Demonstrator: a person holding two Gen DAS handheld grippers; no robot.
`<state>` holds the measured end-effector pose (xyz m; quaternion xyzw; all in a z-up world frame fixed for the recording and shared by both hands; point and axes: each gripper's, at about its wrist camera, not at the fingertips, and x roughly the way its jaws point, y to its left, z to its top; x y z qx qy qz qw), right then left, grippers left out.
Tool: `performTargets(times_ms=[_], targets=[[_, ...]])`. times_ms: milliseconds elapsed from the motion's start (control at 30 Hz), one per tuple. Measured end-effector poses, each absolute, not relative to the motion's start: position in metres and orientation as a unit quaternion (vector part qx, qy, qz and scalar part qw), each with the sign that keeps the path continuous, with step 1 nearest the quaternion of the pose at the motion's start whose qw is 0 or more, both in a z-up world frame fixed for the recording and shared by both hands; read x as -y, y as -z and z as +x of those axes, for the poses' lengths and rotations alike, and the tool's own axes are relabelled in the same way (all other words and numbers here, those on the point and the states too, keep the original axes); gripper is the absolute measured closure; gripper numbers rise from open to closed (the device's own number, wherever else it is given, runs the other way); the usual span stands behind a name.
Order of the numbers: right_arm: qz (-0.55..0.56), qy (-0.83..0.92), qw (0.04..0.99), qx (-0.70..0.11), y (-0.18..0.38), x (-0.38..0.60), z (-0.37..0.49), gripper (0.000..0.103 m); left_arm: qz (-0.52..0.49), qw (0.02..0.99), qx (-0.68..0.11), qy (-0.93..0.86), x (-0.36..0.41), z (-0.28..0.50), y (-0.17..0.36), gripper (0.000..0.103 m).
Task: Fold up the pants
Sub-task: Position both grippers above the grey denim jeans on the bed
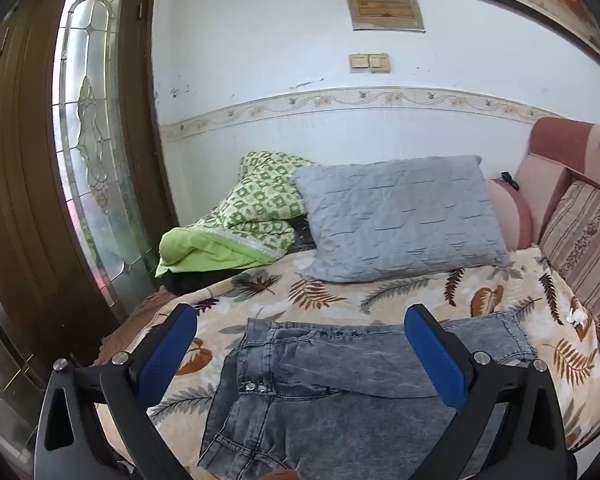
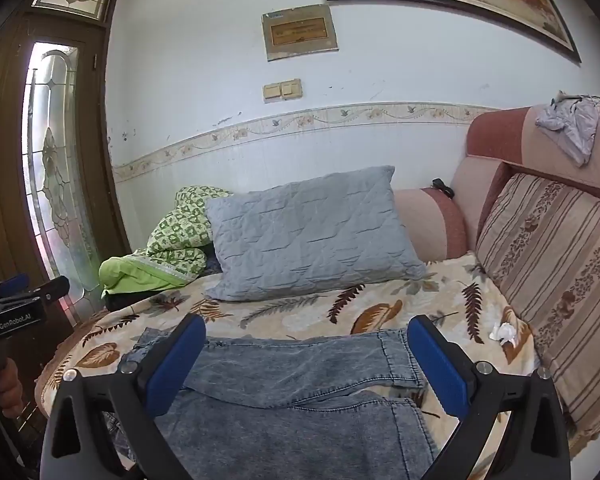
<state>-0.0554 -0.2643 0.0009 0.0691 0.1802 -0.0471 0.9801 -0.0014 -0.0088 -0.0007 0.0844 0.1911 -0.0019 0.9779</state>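
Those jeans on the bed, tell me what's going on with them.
A person holds a claw in each hand above grey denim pants spread on a leaf-print blanket. The left claw and right claw are both wide open, gripping nothing. The pants lie loosely, one leg crossing over the other, the waistband with its buttons to the left. A grey pillow lies behind them.
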Motion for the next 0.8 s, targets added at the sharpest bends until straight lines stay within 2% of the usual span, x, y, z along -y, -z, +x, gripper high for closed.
performTargets(times_ms=[100,267,800], targets=[[0.054,0.051,0.981,-0.180,0.001,0.264,-0.058,0.001,0.025,0.980,-0.200,-0.003,-0.015,0.000,0.011,0.000],[0.048,0.053,0.978,-0.196,0.005,0.257,-0.048,0.001,0.055,0.974,-0.218,-0.016,-0.018,0.008,0.008,0.000],[0.064,0.023,0.976,-0.206,0.021,0.245,-0.024,0.001,0.051,0.966,-0.252,-0.039,-0.043,0.009,0.021,0.000]])
